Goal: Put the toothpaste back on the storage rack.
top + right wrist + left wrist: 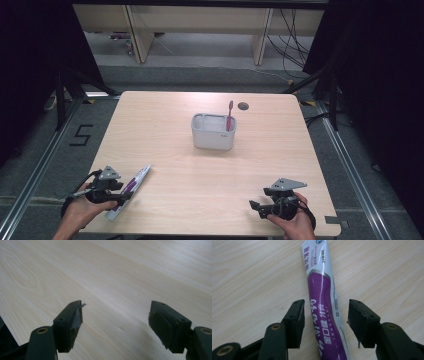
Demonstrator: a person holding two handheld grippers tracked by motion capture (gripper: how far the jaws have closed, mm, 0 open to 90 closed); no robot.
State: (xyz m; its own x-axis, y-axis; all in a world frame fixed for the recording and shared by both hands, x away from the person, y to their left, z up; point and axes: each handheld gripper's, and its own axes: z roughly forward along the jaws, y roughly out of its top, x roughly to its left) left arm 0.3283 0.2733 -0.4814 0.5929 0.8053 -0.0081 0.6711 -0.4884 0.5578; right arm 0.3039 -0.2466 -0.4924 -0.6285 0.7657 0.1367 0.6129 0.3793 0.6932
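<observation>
Left gripper view: our left tongs [325, 315] are released — the purple-and-white toothpaste tube [322, 290] lies flat on the table [249, 277] between the jaws, pads clear of it, at the table's near-left edge. Our right tongs [115, 312] are spread wide over bare wood — nothing between them. Mid-table sits a grey holder [213, 132] with a pink toothbrush [229, 114].

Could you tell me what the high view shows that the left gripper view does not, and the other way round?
High view alone: the grey holder mid-table with a pink toothbrush standing in it, and the right gripper open near the table's front edge.
Left gripper view alone: the printed lettering on the tube, and the gap between each black pad and the tube, so nothing is clamped.
Both: the purple-and-white toothpaste tube lying flat on the wooden table, between the jaws of the left gripper.
</observation>
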